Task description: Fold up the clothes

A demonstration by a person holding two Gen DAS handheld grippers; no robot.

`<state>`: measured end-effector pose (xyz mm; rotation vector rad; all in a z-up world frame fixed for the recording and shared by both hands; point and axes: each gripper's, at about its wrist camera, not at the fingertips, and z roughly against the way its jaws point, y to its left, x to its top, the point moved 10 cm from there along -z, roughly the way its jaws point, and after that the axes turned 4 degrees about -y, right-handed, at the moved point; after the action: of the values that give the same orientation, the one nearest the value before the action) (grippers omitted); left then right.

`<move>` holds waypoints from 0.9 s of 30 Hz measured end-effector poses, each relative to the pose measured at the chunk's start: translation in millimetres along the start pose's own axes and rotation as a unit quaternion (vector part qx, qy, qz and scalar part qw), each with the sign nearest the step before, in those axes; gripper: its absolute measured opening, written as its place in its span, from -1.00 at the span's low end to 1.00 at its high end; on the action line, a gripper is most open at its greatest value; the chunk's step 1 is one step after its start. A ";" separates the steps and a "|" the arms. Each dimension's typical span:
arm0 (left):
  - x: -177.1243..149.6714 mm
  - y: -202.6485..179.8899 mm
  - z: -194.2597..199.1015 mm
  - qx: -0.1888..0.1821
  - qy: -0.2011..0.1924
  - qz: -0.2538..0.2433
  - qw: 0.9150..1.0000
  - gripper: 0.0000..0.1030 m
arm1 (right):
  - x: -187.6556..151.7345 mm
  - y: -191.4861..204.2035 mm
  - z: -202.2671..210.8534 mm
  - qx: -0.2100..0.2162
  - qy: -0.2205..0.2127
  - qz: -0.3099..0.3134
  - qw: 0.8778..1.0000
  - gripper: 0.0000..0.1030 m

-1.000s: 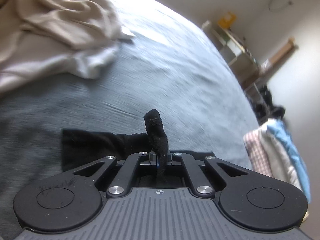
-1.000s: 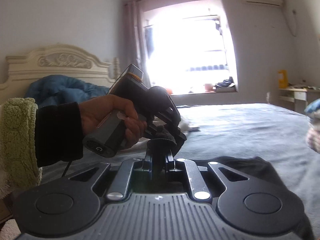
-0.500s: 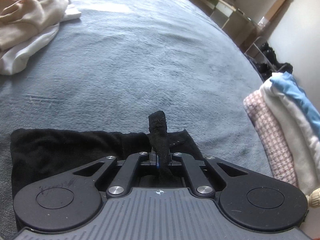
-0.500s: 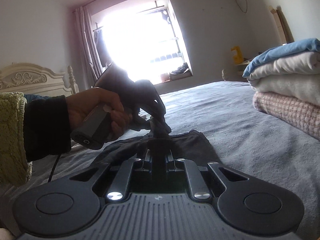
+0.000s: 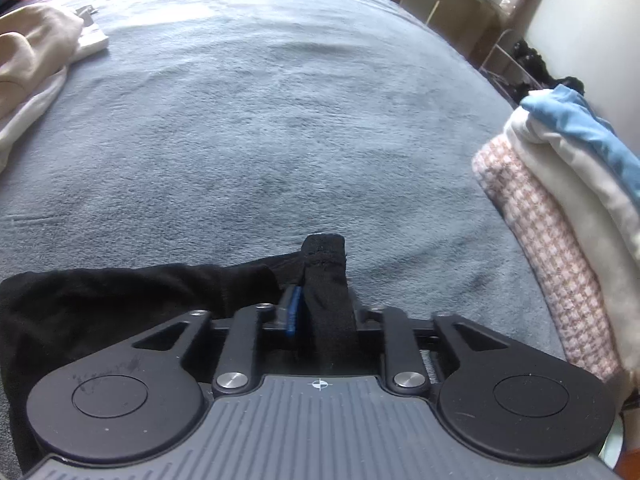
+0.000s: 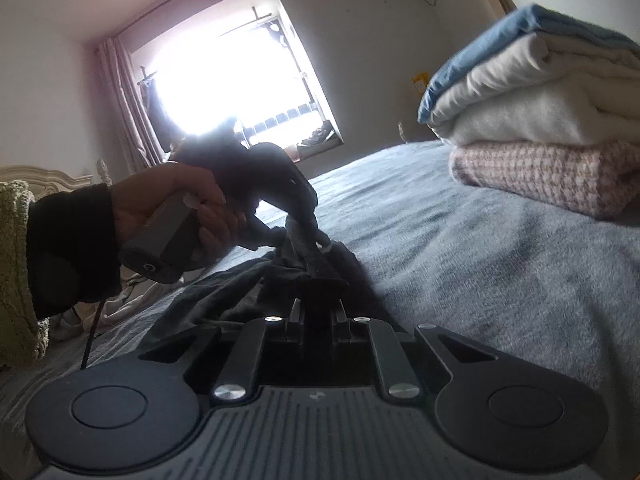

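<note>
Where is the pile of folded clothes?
The folded stack sits on the grey bed at the right edge of both views, beside the black garment.

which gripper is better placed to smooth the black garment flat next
Left, probably. The left gripper is opening, its pads coming off the black garment strip between them, so it is freeing up. The right gripper is pinched on the cloth, anchoring it.

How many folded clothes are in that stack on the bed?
3 visible: a pink checked one at the bottom, a white one in the middle, a blue one on top. Others may be hidden.
</note>
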<state>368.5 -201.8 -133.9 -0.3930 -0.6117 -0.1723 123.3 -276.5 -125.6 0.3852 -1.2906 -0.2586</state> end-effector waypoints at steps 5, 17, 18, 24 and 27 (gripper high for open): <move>6.7 -11.1 30.2 -0.072 -0.033 0.021 0.997 -0.25 | -7.9 -11.3 -1.4 0.001 0.015 -0.040 0.999 -0.77; -98.1 39.8 197.7 -0.054 -0.106 -0.092 0.989 -0.03 | -5.1 -32.1 -10.3 0.078 0.095 -0.191 0.974 -0.69; -116.0 46.1 203.0 -0.044 -0.106 -0.101 0.988 -0.03 | -5.1 -32.6 -12.0 0.083 0.104 -0.193 0.972 -0.69; -209.9 59.1 207.5 0.021 -0.114 -0.154 0.981 -0.03 | 5.9 -31.0 -8.7 0.089 0.121 -0.178 0.973 -0.77; -231.3 55.5 196.7 0.067 -0.131 -0.188 0.971 -0.04 | 12.7 -22.9 -2.2 0.081 0.117 -0.160 0.977 -0.80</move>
<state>93.7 -61.2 -140.0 -0.1654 -0.9519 -0.4428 129.4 -302.1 -124.5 0.7434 -1.0175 -0.3681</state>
